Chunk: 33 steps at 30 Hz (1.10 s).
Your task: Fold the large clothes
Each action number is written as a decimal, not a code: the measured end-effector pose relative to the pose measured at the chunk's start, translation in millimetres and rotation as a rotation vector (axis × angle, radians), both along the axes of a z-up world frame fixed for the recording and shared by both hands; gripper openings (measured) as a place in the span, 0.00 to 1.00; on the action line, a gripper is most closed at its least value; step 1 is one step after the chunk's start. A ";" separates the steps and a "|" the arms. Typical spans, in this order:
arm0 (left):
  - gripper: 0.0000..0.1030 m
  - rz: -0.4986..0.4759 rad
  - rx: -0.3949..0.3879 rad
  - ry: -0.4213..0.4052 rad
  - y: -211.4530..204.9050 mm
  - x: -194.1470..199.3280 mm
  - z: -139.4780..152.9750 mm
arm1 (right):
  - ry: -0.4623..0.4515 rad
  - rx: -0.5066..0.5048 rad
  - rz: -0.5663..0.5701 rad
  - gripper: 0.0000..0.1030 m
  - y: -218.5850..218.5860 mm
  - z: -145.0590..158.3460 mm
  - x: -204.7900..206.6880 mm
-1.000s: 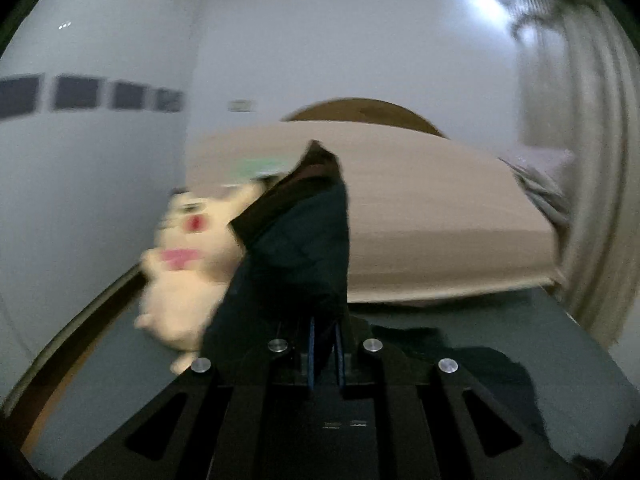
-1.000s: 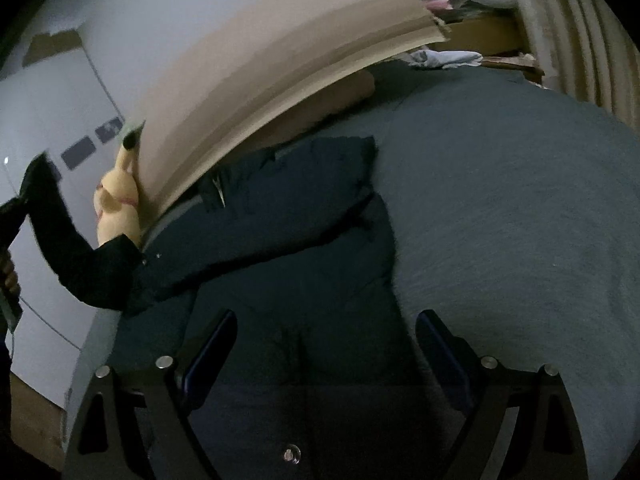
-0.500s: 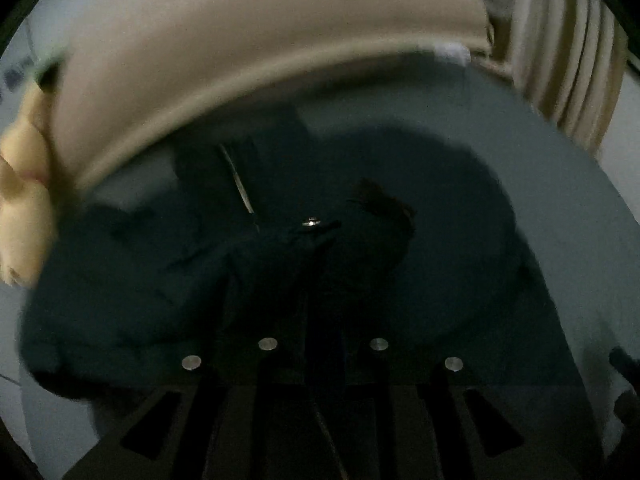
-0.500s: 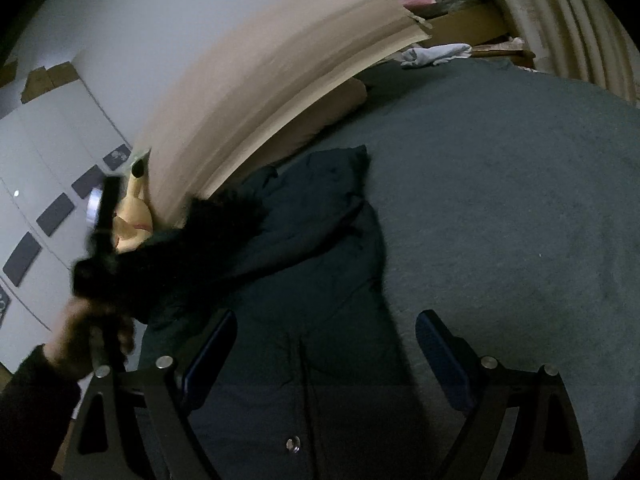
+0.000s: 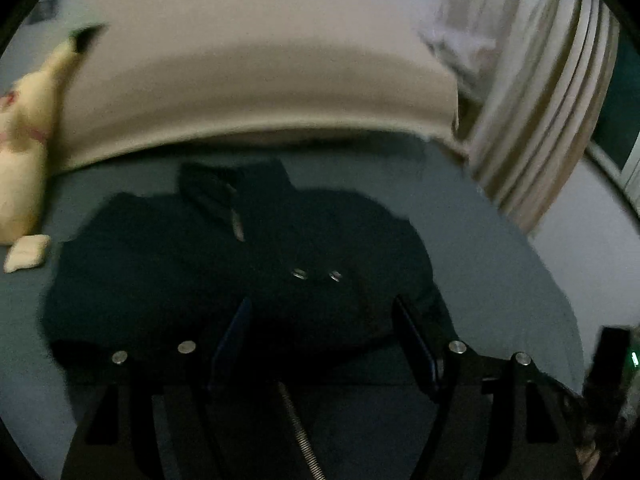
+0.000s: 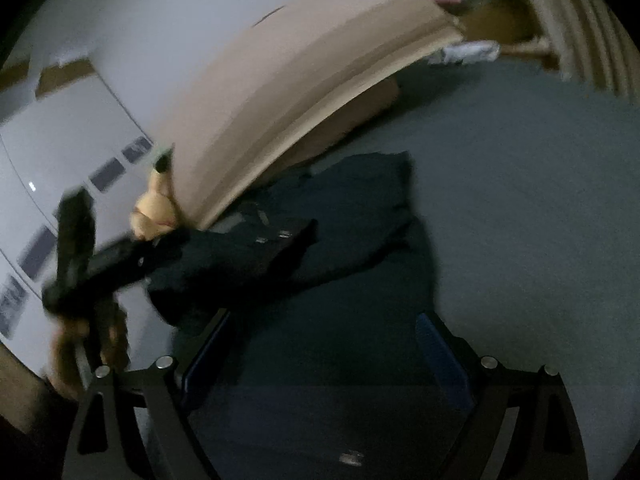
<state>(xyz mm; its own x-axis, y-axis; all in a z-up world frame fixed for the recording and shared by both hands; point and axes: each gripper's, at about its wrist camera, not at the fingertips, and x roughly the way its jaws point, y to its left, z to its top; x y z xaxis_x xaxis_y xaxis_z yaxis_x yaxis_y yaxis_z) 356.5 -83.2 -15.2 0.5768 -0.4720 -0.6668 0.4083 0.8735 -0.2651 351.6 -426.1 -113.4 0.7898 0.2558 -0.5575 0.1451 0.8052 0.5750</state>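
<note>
Left wrist view showed my left gripper (image 5: 322,344) with its jaws apart and empty, poised above the dark jacket (image 5: 240,264), which lay on the grey bed cover (image 5: 500,264). A sleeve (image 6: 240,264) lay folded across the chest, collar toward the beige headboard (image 5: 260,92), so I judged the long axis ran straight ahead of the jaws. A plush toy (image 5: 20,152) sat far left. Further right, my right gripper (image 6: 320,356) was also spread wide and empty over the hem, which I judged made it the nearer one for lifting that end.
</note>
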 end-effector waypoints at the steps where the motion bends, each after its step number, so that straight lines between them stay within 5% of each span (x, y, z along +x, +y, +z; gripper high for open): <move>1: 0.73 0.021 -0.005 -0.019 9.3 -6.6 1.0 | 0.008 0.046 0.012 0.90 -0.1 0.3 9.5; 8: 0.75 0.333 0.098 -0.107 132.1 -38.4 -29.2 | 0.107 0.286 0.122 0.90 29.4 -18.8 118.8; 12: 0.74 0.440 0.137 -0.046 181.4 -43.6 -59.5 | 0.237 0.272 0.089 0.84 50.3 -47.4 164.5; 14: 0.75 0.494 0.120 -0.013 208.4 -44.4 -71.6 | 0.279 0.238 0.095 0.48 59.5 -53.4 175.3; 15: 0.75 0.515 0.114 0.001 220.6 -43.4 -76.7 | 0.293 0.169 0.100 0.13 65.7 -49.8 179.3; 25: 0.75 0.560 0.098 -0.012 240.6 -30.0 -77.4 | 0.088 -0.392 0.033 0.10 63.4 61.3 175.9; 28: 0.75 0.541 0.109 -0.041 223.0 -10.9 -72.4 | 0.120 -0.439 0.007 0.10 48.7 48.9 180.5; 33: 0.75 0.483 0.176 -0.074 167.1 28.6 -69.2 | 0.248 -0.404 -0.001 0.10 34.3 -24.5 186.0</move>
<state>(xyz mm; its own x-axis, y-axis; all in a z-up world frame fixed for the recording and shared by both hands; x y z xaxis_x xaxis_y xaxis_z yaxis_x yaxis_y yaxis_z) 385.2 84.0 -84.4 0.7497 -0.0248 -0.6613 -0.0405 0.9957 -0.0832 537.6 -391.7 -137.9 0.6206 -0.0214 -0.7839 0.2393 0.9571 0.1633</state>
